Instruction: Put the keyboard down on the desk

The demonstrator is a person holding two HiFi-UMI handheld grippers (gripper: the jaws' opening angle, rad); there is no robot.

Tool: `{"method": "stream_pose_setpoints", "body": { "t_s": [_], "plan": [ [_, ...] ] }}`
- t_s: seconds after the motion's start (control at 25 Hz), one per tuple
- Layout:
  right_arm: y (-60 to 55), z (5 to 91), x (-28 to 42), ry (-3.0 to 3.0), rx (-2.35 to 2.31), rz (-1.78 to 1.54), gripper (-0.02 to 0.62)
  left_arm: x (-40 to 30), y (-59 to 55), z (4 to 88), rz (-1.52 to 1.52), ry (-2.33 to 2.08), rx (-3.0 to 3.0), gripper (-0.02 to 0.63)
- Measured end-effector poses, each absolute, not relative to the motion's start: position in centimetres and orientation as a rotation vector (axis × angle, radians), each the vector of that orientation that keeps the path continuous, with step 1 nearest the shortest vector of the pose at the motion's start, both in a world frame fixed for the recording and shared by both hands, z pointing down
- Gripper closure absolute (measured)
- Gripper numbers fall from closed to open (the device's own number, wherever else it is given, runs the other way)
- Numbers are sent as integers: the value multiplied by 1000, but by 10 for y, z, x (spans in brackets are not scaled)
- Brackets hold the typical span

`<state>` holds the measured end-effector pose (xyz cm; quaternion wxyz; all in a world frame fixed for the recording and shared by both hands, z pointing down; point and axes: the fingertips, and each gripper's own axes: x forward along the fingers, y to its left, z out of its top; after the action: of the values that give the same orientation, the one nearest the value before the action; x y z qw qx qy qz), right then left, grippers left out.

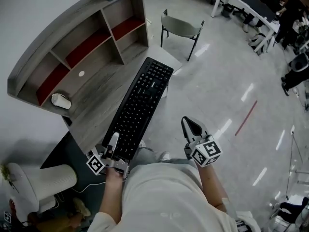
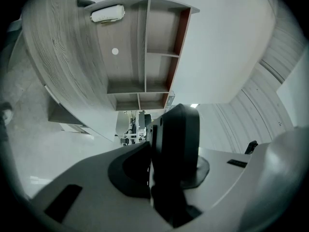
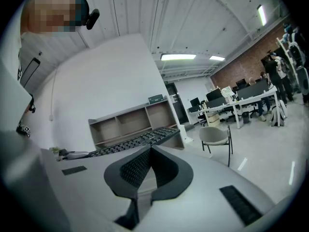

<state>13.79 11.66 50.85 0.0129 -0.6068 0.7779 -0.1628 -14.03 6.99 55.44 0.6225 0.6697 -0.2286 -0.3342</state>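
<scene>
On the desk (image 1: 91, 93), toward its left end: a small white object (image 1: 61, 101). At the desk's near edge: left gripper (image 1: 113, 143), jaws narrowly apart, clamped on the near end of the keyboard (image 1: 140, 105). Keyboard lengthwise along the desk's right edge; resting or just lifted, impossible to tell. Off the desk's right side: right gripper (image 1: 187, 124), jaws together, nothing between. Beyond the desk's far-right corner: a grey chair (image 1: 179, 28).
</scene>
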Motion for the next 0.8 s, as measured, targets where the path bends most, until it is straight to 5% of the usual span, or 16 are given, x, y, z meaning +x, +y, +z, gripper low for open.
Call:
{"method": "stream_pose_setpoints", "body": {
  "t_s": [0.8],
  "plan": [
    [101,476,124,2424,-1928,-601,568,-143,61,533,-645,-512,1554,502]
  ]
}}
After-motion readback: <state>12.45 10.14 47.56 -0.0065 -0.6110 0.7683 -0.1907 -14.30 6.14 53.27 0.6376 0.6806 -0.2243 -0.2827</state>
